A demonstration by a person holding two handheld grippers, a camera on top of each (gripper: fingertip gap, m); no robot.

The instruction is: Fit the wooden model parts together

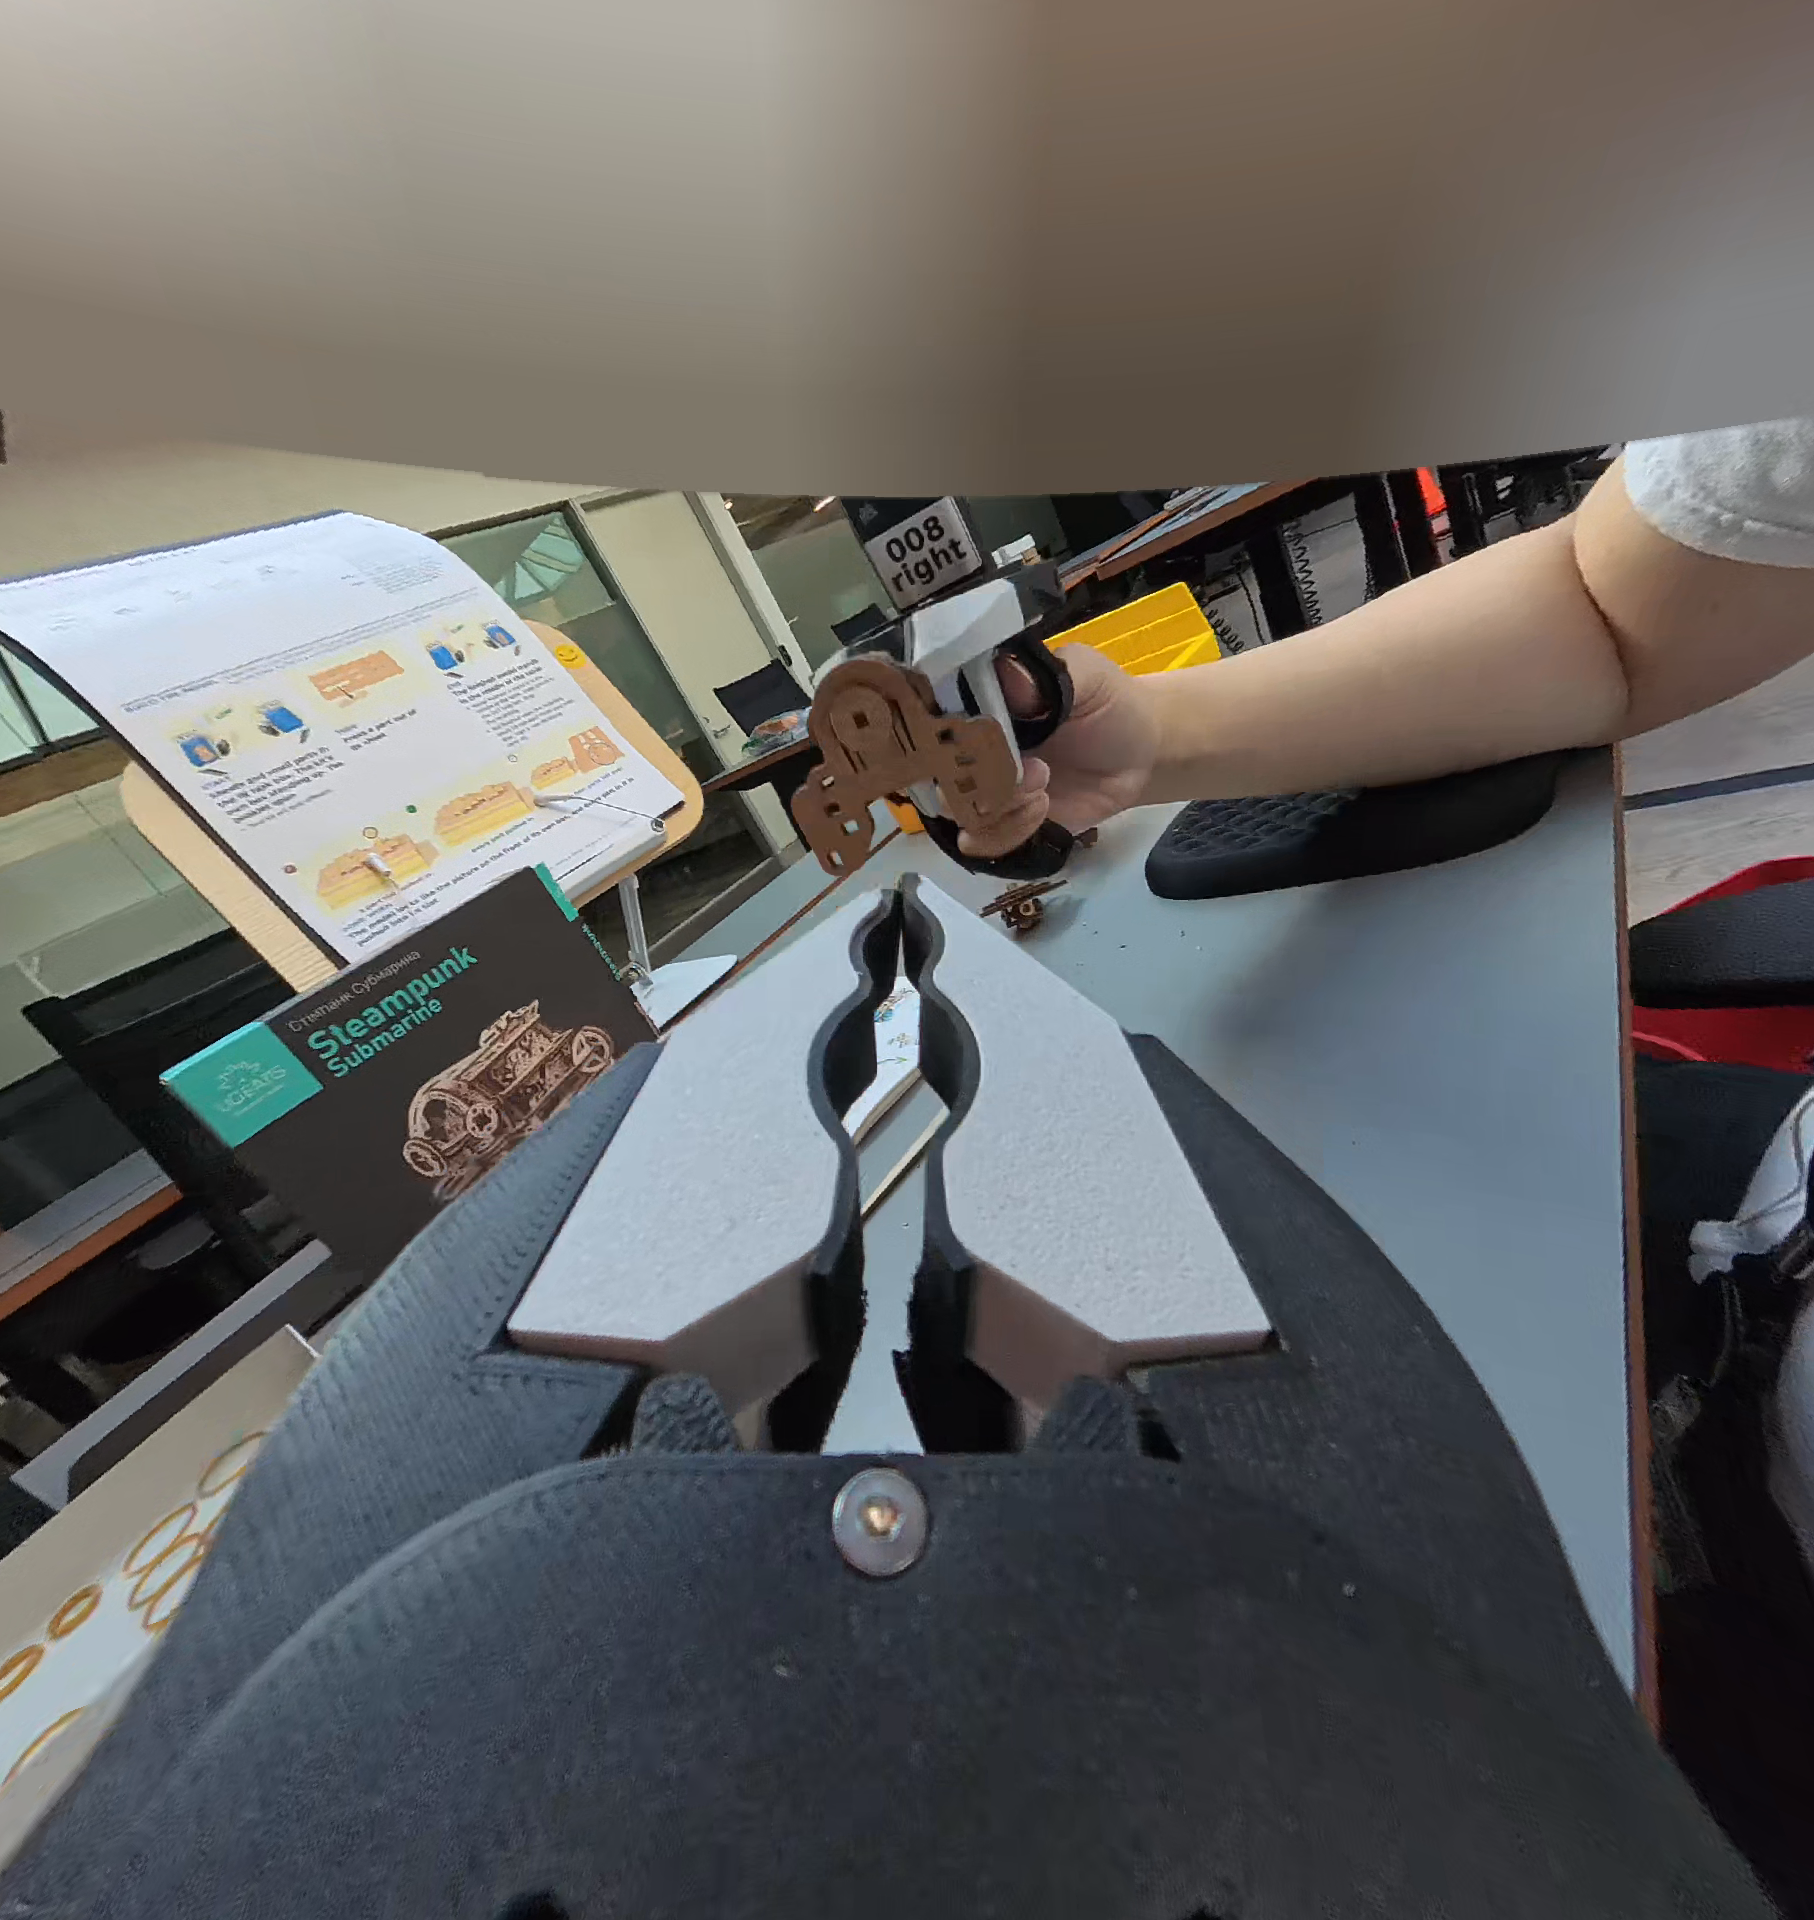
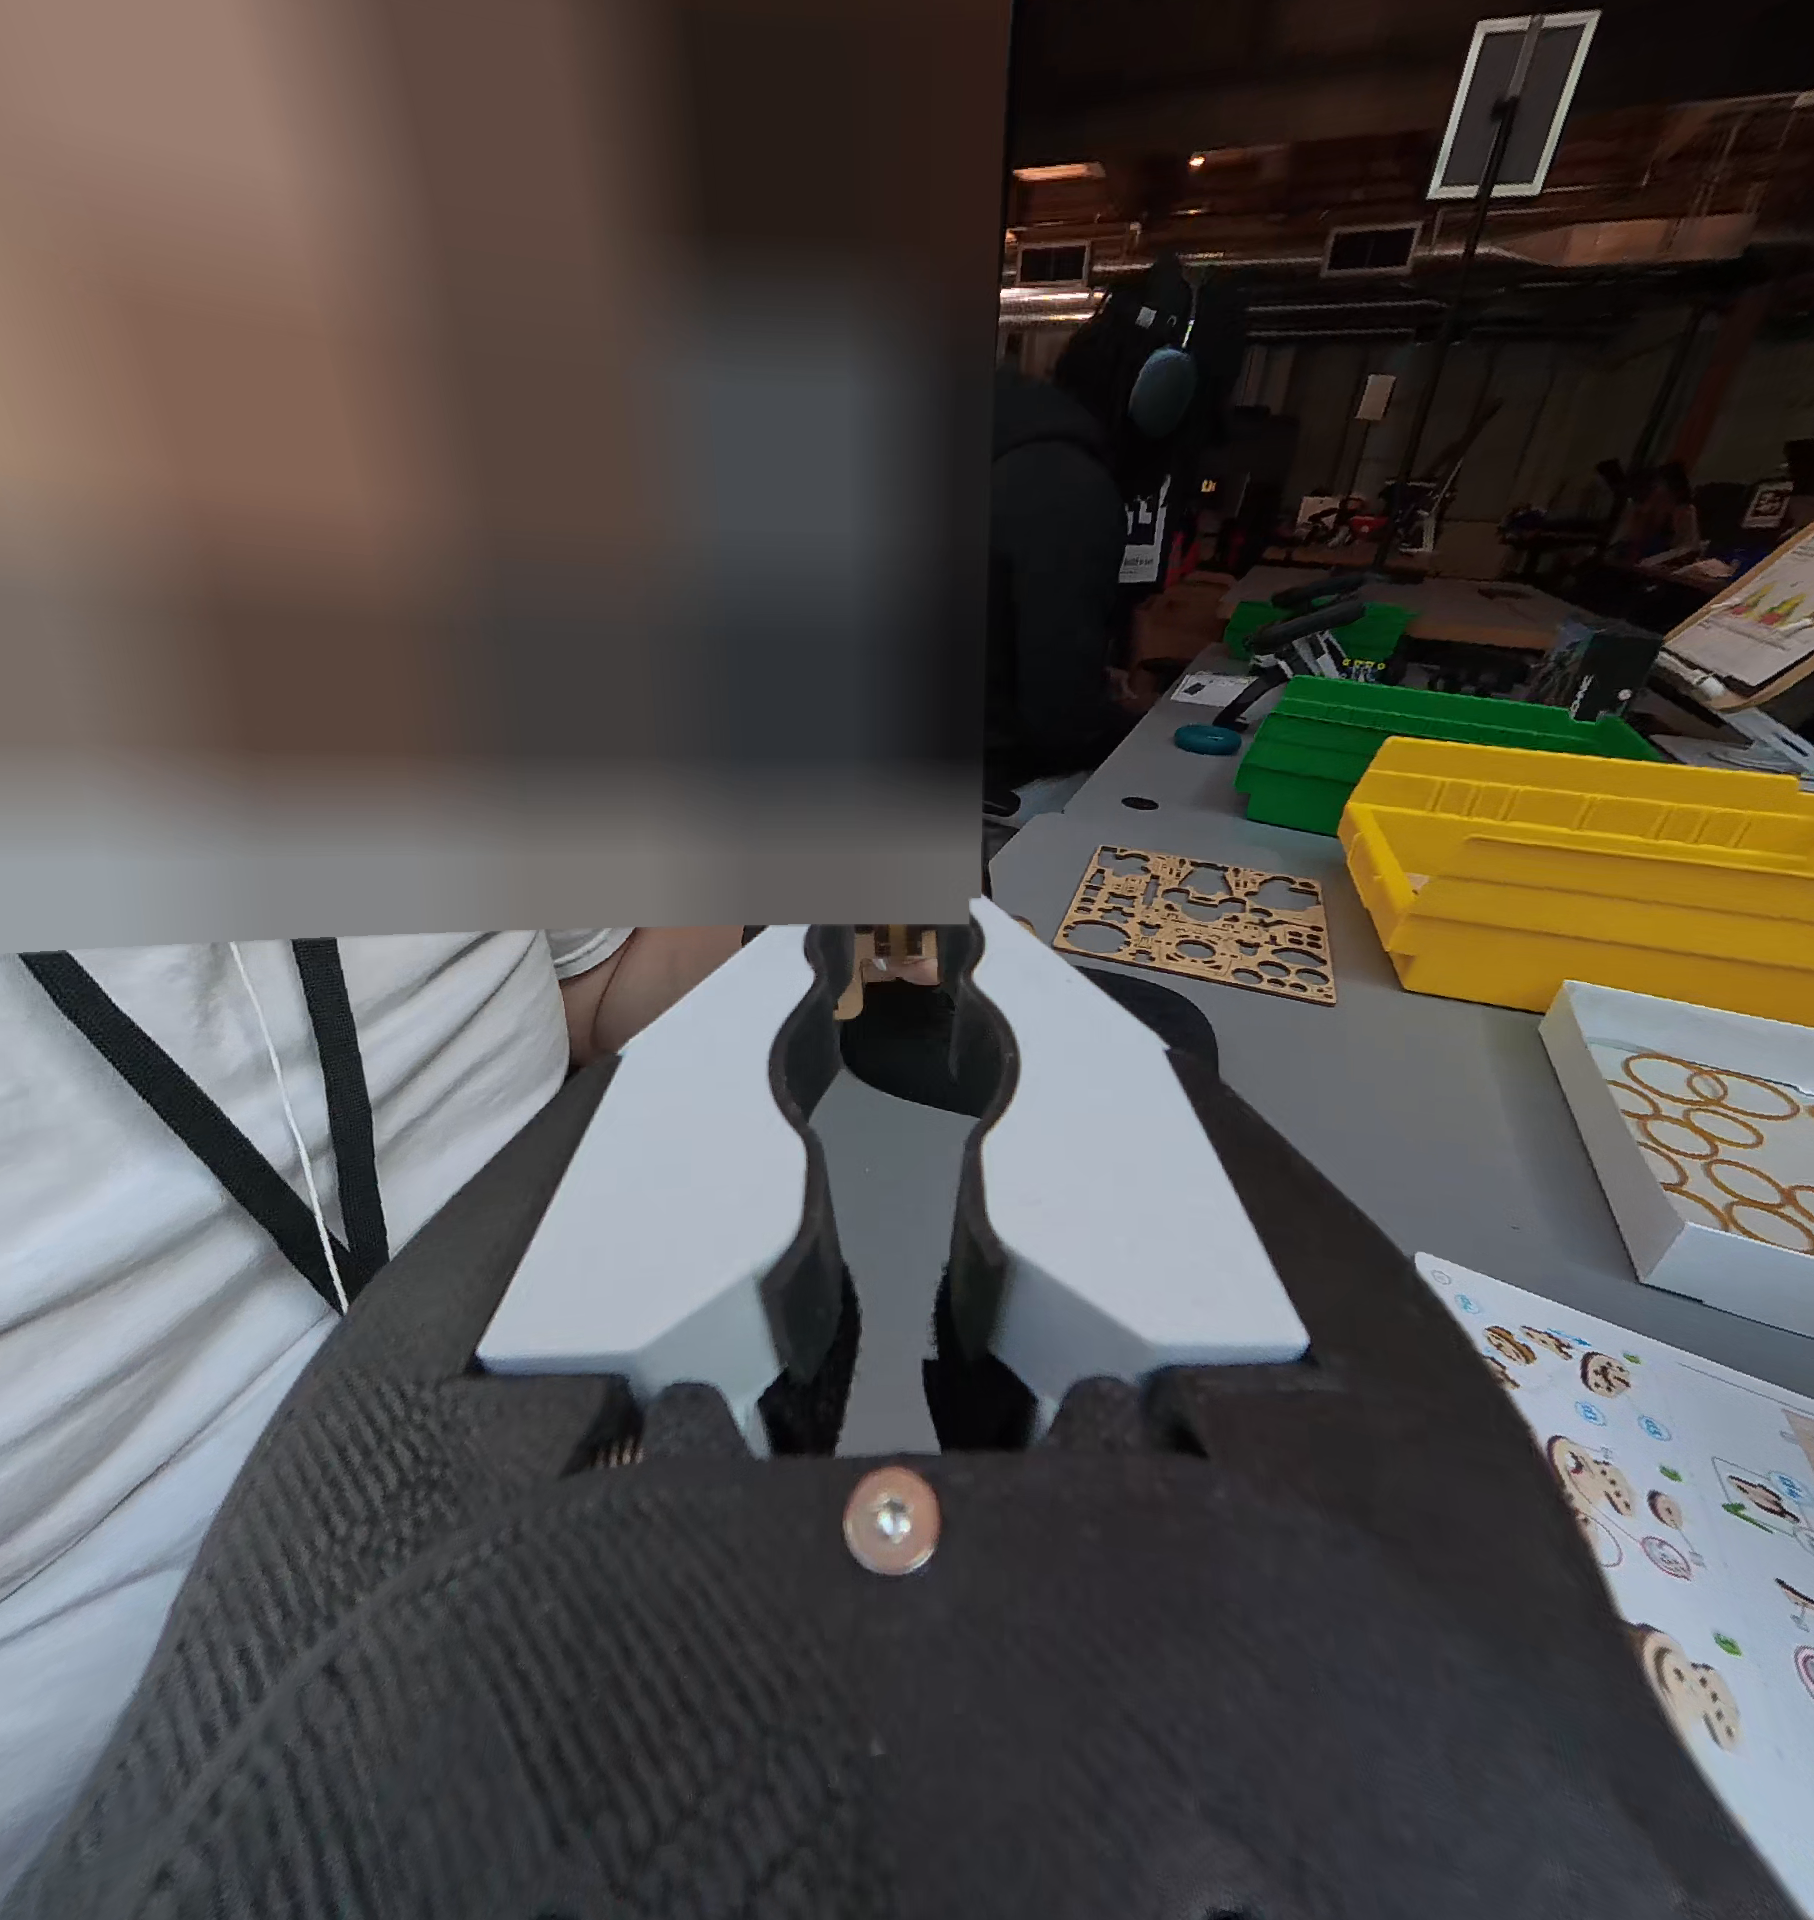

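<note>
1. Above the far end of the table (image 1: 1350, 1091), the wooden assembly (image 1: 887, 764) hangs clear of the surface, clamped in the right gripper (image 2: 892, 951).
2. The left gripper (image 1: 901, 894) points at it from nearby, jaws together on nothing.
3. Likely risks: pressing a part in off-line could crack the thin slotted plates or twist them out of that pinch. A low sweep could knock the small loose wooden pieces (image 1: 1022, 904) beneath towards the table's right edge.
4. Readable print sits on a white tag (image 1: 924, 551) atop the right gripper, on the dark kit box (image 1: 415, 1070) at the left edge, and on the instruction sheet (image 1: 342, 707) propped behind it.
</note>
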